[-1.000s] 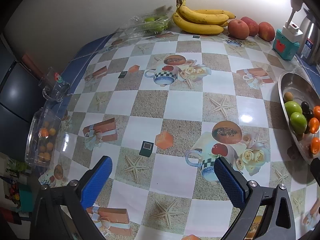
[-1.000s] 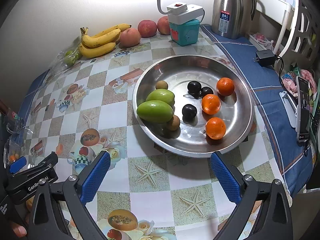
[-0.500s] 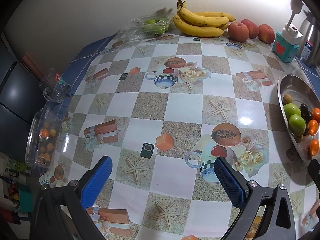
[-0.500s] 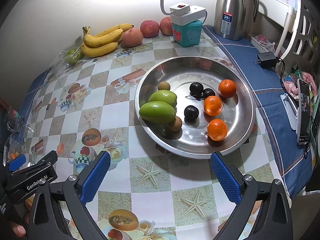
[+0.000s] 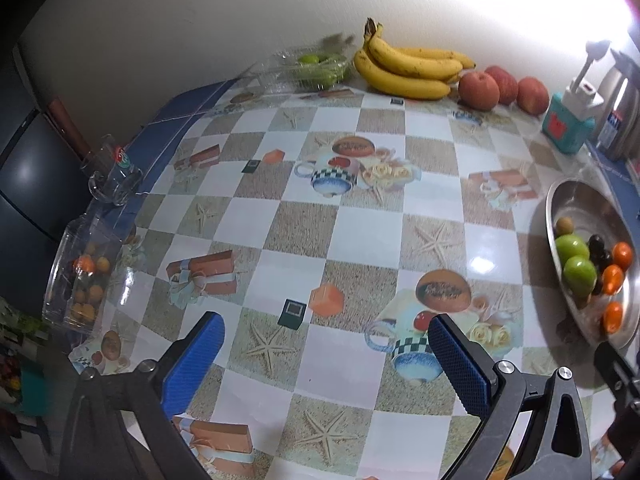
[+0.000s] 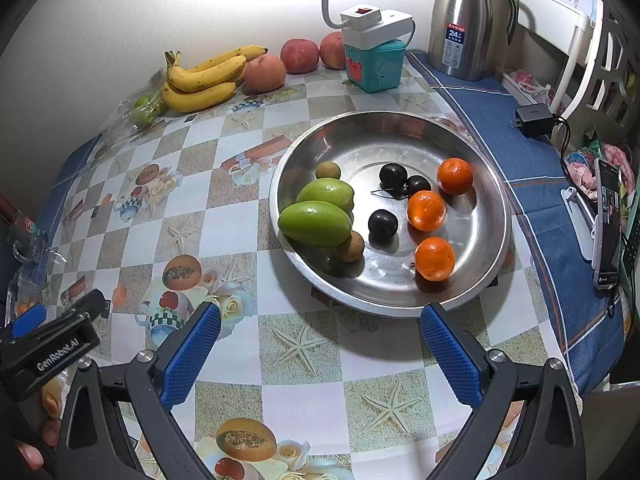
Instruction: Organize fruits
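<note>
A steel bowl on the patterned table holds two green mangoes, three oranges, three dark plums and two small brown fruits. Bananas and three peaches lie along the back wall. A clear box of small orange fruits sits at the left table edge. My right gripper is open, just short of the bowl. My left gripper is open over bare tablecloth, holding nothing.
A clear pack of green fruits lies left of the bananas. A glass mug stands at the left edge. A teal box with a power strip, a steel thermos, a charger and a phone sit to the right.
Both views have shifted slightly: the table contents sit a little lower and nearer in frame. Both grippers stay open and no fruit has moved.
</note>
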### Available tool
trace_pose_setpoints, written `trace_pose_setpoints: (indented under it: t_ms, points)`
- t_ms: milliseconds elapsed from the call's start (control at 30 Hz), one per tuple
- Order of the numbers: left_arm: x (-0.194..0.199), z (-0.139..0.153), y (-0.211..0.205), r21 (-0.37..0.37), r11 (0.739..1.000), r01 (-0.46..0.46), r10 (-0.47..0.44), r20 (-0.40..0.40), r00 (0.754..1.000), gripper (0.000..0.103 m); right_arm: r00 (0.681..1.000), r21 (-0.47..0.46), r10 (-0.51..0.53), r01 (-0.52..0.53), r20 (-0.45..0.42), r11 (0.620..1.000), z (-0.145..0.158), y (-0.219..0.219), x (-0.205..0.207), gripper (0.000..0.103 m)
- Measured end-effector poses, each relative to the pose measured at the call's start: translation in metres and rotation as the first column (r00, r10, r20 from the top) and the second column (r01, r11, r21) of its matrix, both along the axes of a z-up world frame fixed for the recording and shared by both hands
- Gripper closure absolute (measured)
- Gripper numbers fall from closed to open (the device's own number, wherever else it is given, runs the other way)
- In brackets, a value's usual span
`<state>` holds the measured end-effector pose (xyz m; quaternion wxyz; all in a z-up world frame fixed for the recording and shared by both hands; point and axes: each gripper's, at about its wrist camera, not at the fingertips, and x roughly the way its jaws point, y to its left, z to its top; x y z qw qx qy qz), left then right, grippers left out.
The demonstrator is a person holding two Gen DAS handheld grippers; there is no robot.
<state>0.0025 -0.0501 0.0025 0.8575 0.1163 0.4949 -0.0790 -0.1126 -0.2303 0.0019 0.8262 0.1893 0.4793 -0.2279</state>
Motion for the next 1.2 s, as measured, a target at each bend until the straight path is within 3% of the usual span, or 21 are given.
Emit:
trace_pose_setpoints:
  t_ms: [1200]
  points:
    - [-0.0019, -0.0013, 0.0009, -0.021, 1.0, 0.004, -0.004, -0.002, 1.0, 0.0, 0.999, 0.006, 0.016, -0.016, -0.039, 1.0, -0.0067, -0.0022, 0.002, 0.003]
